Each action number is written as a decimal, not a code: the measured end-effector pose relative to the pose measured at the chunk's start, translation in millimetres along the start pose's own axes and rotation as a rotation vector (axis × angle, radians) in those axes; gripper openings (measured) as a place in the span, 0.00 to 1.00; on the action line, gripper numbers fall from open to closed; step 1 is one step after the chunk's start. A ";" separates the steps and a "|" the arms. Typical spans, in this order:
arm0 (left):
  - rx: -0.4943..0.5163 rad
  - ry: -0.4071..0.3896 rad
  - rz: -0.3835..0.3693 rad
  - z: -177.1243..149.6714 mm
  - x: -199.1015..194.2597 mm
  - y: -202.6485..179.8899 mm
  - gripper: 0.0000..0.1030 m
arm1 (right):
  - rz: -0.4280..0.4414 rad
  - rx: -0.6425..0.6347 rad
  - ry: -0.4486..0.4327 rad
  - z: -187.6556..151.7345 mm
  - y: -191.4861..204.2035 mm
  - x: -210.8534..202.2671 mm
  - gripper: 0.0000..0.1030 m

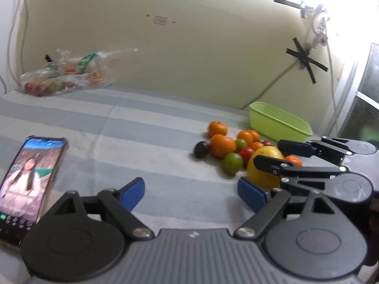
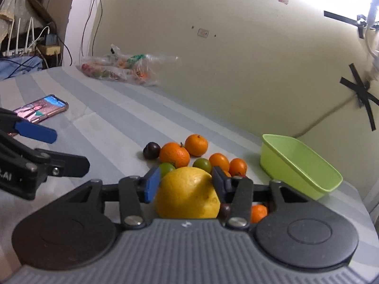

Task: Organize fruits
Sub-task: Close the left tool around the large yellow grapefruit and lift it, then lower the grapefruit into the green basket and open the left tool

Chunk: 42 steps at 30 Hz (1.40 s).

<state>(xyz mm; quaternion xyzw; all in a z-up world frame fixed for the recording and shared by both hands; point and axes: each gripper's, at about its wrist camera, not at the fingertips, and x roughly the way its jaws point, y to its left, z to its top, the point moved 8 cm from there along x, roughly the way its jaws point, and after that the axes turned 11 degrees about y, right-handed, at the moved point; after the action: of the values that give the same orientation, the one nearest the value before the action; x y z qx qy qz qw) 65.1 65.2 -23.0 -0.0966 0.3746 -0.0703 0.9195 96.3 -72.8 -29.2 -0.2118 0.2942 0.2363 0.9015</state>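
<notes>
Two grippers: right gripper (image 2: 184, 181) fingers hugging the big yellow citrus fruit (image 2: 188, 197), lower centre
Left gripper (image 1: 190, 193): fingers wide apart, nothing between, bottom of frame
Bin: lime-green plastic tub (image 2: 300, 165), right side

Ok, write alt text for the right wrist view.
The right gripper has its blue-padded fingers either side of a large yellow citrus fruit, before small oranges on a striped cloth; an empty lime-green plastic tub sits right.
</notes>
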 end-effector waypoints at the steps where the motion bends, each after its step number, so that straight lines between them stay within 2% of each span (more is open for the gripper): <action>1: 0.008 0.003 -0.017 1.3 1.2 -3.8 0.79 | 0.017 0.026 0.005 -0.8 -4.2 -2.4 0.47; 3: 0.018 0.011 -0.075 3.7 2.9 -13.7 0.78 | 0.059 0.078 0.008 -7.9 -14.3 -11.7 0.47; 6: 0.043 0.027 -0.194 7.5 6.1 -34.3 0.78 | 0.111 0.189 -0.016 -28.7 -36.3 -36.5 0.37; 8: 0.067 0.045 -0.274 9.6 11.5 -51.7 0.78 | 0.089 0.259 -0.027 -48.2 -53.6 -54.6 0.33; 11: 0.096 0.088 -0.367 12.9 27.5 -81.4 0.78 | 0.043 0.324 0.000 -74.4 -71.9 -65.0 0.33; 16: 0.130 0.145 -0.398 21.3 53.8 -113.7 0.78 | 0.060 0.353 0.014 -85.8 -79.4 -61.1 0.36; 19: 0.179 0.163 -0.397 19.6 56.9 -129.4 0.78 | 0.055 0.307 0.019 -87.0 -76.7 -57.2 0.46; 20: 0.197 0.167 -0.395 18.4 57.6 -133.5 0.77 | 0.060 0.293 0.022 -87.3 -75.4 -55.5 0.54; 22: 0.222 0.178 -0.388 17.8 60.0 -141.0 0.71 | 0.068 0.287 0.018 -90.0 -78.2 -55.0 0.61; 25: 0.227 0.213 -0.372 15.5 69.0 -146.1 0.63 | 0.091 0.268 0.016 -87.8 -77.8 -50.6 0.64; 26: 0.225 0.223 -0.369 13.5 71.0 -146.4 0.63 | 0.099 0.256 0.015 -86.2 -76.1 -48.5 0.71; 27: 0.229 0.217 -0.353 14.0 72.7 -147.3 0.62 | 0.104 0.242 0.013 -84.8 -74.3 -45.2 0.73; 29: 0.243 0.205 -0.345 13.1 71.6 -148.5 0.60 | 0.101 0.218 0.014 -82.7 -71.3 -37.1 0.71; 30: 0.243 0.206 -0.333 13.4 70.4 -149.0 0.59 | 0.109 0.208 0.018 -82.2 -69.1 -33.1 0.64; 31: 0.246 0.204 -0.323 14.9 68.5 -149.8 0.59 | 0.130 0.202 0.022 -81.5 -66.4 -30.4 0.63; 34: 0.260 0.172 -0.337 29.9 59.2 -156.9 0.59 | 0.117 0.186 -0.003 -75.8 -67.0 -36.6 0.62; 38: 0.315 0.082 -0.340 83.7 56.2 -186.7 0.59 | 0.066 0.194 -0.109 -51.2 -95.2 -51.8 0.62; 40: 0.344 0.046 -0.330 110.8 68.4 -203.3 0.59 | 0.012 0.193 -0.157 -32.1 -120.8 -49.3 0.62; 42: 0.360 0.040 -0.325 137.9 96.6 -219.6 0.59 | -0.034 0.222 -0.181 -15.3 -152.8 -36.3 0.62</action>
<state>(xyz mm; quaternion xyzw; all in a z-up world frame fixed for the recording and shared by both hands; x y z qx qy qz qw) 218.0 -150.4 59.0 0.0112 0.3538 -0.2850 0.8908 147.9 -213.7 19.5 -0.0936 0.2325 0.2049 0.9461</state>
